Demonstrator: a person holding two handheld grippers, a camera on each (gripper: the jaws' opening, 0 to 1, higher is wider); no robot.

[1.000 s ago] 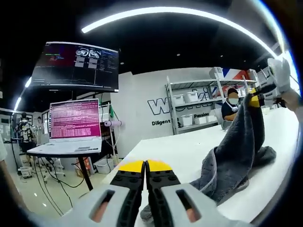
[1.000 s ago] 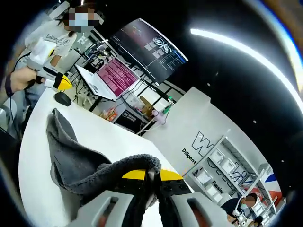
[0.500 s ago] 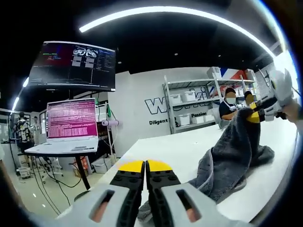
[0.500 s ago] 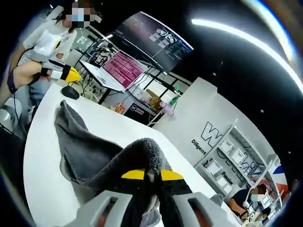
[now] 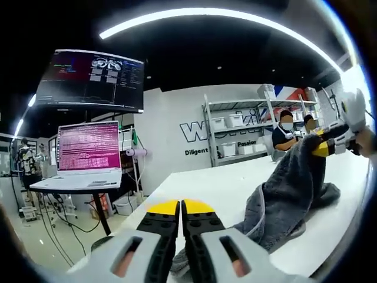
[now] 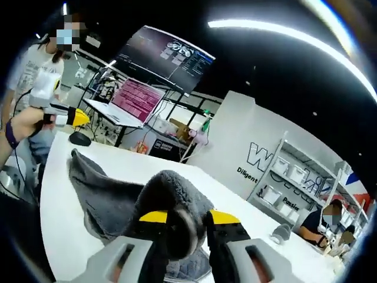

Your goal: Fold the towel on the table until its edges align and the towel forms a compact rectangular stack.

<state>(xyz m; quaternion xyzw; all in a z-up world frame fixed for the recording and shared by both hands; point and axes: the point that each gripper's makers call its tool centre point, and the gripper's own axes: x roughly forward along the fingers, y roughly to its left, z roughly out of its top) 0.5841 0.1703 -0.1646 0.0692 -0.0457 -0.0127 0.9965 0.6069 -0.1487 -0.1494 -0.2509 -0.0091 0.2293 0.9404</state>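
Holding the gray towel [image 5: 291, 194] up off the white table [image 5: 235, 188], the two grippers leave most of the cloth hanging and bunched. In the left gripper view the left gripper [image 5: 181, 207] has its fingers pressed together, and towel shows just beneath them, though whether they pinch an edge I cannot tell. In the right gripper view the right gripper [image 6: 184, 217] has its fingers spread around a thick rolled hump of towel [image 6: 118, 200], which sits between them.

That loose hold looks like the weak point: a tug away from the towel could let the hump slide out and drop crumpled. Uneven corners would then give a skewed fold, not an aligned stack.
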